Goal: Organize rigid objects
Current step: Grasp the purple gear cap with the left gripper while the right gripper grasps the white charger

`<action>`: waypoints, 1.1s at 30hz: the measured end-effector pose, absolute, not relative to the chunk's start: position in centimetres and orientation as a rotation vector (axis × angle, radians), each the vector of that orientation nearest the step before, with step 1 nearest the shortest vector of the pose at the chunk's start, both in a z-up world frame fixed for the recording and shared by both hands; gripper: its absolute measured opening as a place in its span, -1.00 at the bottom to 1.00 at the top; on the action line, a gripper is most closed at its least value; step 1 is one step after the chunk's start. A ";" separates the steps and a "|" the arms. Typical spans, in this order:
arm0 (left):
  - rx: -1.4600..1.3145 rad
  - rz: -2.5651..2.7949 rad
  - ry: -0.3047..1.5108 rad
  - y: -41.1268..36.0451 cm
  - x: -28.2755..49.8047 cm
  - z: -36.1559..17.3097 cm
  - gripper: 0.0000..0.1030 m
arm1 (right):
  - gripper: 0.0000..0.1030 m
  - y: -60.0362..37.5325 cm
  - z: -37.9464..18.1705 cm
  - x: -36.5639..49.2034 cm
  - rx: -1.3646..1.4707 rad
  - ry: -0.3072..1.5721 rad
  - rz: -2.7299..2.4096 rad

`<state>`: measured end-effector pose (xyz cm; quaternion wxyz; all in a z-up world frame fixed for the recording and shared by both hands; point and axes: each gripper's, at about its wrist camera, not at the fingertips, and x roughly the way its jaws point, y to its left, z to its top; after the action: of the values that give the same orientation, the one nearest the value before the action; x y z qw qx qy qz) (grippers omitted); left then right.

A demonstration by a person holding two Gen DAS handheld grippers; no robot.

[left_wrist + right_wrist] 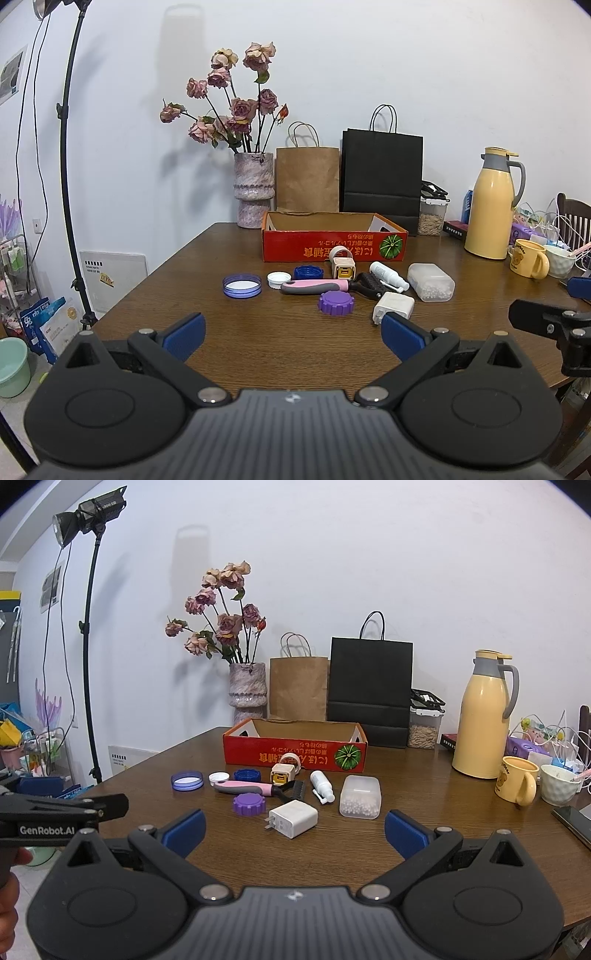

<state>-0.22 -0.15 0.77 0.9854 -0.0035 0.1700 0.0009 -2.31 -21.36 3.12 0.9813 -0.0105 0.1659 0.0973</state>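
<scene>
A red cardboard box stands open on the brown table. In front of it lie several small objects: a clear purple lid, a white cap, a blue cap, a pink-handled pet comb, a purple cap, a white charger, a white spray bottle, a clear box of beads and a beige charger. My left gripper is open and empty, short of them. My right gripper is open and empty, just before the white charger.
A vase of dried roses, a brown bag and a black bag stand behind the box. A yellow thermos, yellow mug, white cup and phone sit at right. A light stand is at left.
</scene>
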 end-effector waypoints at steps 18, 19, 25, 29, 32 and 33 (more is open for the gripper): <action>0.002 0.019 0.360 -0.2 2.6 -0.8 1.00 | 1.00 -21.6 1.4 1.2 -0.012 0.359 0.200; 0.003 0.021 0.363 -0.2 2.9 -0.9 1.00 | 1.00 -21.5 1.3 1.3 -0.013 0.361 0.200; 0.008 0.027 0.385 -0.3 4.8 -1.6 1.00 | 1.00 -21.2 0.6 3.4 -0.014 0.382 0.210; 0.010 0.022 0.400 -0.3 6.2 -2.0 1.00 | 1.00 -21.0 0.2 4.7 -0.013 0.396 0.214; 0.014 0.022 0.412 -0.4 7.3 -2.1 1.00 | 1.00 -20.9 -0.1 6.0 -0.012 0.410 0.220; 0.013 0.021 0.414 -0.4 7.8 -2.2 1.00 | 1.00 -20.9 -0.2 6.4 -0.013 0.414 0.221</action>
<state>7.76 -0.39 -2.17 0.9786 0.0066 0.2056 0.0105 6.40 -20.91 -0.17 0.9725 -0.0063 0.2053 0.1094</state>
